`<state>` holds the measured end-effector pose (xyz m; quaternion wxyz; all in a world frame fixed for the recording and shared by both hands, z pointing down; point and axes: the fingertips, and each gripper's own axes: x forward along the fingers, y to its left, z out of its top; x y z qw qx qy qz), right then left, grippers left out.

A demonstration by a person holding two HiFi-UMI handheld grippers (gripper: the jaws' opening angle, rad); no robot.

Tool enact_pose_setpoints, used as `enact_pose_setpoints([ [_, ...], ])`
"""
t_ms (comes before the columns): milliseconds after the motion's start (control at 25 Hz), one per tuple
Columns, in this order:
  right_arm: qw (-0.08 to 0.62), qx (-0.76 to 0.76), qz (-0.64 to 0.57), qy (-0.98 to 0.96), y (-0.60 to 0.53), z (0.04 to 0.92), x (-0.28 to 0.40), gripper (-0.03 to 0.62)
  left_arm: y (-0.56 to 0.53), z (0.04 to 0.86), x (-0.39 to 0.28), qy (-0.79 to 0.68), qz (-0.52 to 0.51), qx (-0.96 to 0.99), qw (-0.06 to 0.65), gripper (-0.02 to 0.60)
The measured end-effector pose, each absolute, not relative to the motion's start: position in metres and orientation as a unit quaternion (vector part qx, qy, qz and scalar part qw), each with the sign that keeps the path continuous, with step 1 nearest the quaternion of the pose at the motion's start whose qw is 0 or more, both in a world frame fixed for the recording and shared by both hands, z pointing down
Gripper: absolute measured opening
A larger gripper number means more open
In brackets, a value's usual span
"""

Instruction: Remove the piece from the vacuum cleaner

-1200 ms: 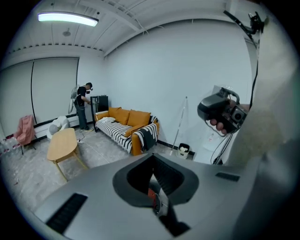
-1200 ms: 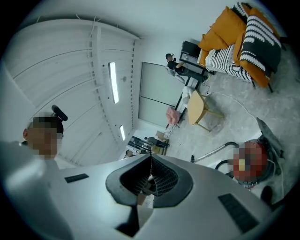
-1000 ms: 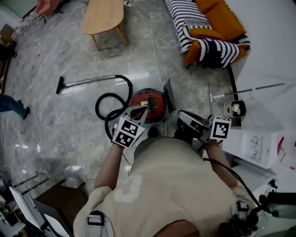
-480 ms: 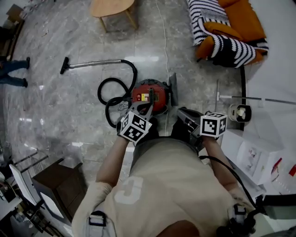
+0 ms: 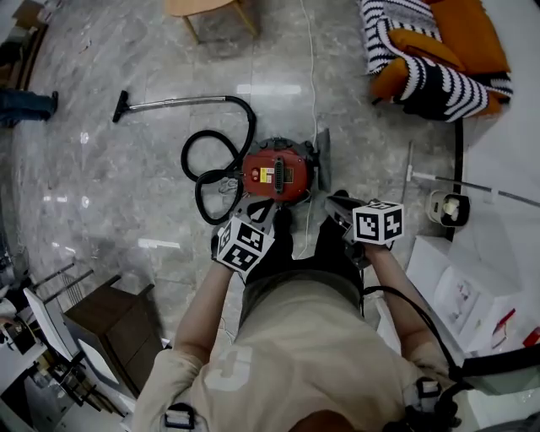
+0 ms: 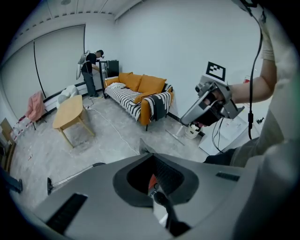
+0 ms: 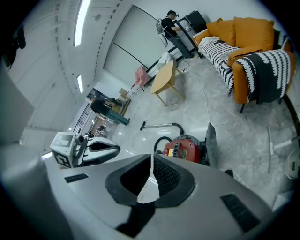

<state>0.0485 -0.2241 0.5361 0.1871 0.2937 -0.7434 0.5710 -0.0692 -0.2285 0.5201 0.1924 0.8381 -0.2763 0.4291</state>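
The red canister vacuum cleaner [image 5: 278,171] stands on the marble floor with its black hose [image 5: 211,164] coiled at its left. Its metal wand [image 5: 173,102] lies farther out. A grey flap-like piece [image 5: 323,159] stands up at the vacuum's right side, also seen beside the red body [image 7: 185,149] as a grey flap [image 7: 211,138]. My left gripper [image 5: 257,209] hovers just short of the vacuum's near edge, jaws together and empty. My right gripper [image 5: 336,205] hangs near the grey piece, shut on nothing. Neither touches the vacuum.
An orange and striped sofa [image 5: 439,51] stands at the far right, a small wooden table [image 5: 211,8] at the top. A white cord [image 5: 310,76] runs across the floor. White boxes [image 5: 460,287] and a floor stand [image 5: 447,207] sit at the right, a dark cabinet [image 5: 118,333] at the left.
The head view has shifted toward the vacuum. Both grippers have drawn back a little toward the person's body; the left one no longer overlaps the red body. Jaws stay together.
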Motion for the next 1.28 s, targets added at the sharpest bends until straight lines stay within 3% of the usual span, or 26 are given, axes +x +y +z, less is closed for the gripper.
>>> enact_pose_setpoints([
  [600,0.257,0.272,0.607,-0.701,-0.252,0.682,0.042,0.003,-0.246,0.637,-0.054,-0.303,0.429,0.813,0.253,-0.003],
  [1000,0.305,0.358,0.567,-0.676,-0.285,0.795,0.071,0.006,-0.263,0.709,-0.052,-0.311,0.426,0.807,0.266,-0.003],
  [1120,0.326,0.375,0.554,-0.668,-0.293,0.822,0.078,0.157,-0.252,0.73,-0.047,-0.307,0.424,0.804,0.283,-0.003],
  [1280,0.348,0.39,0.537,-0.663,-0.305,0.849,0.082,0.224,-0.242,0.75,-0.044,-0.306,0.418,0.802,0.297,-0.003],
])
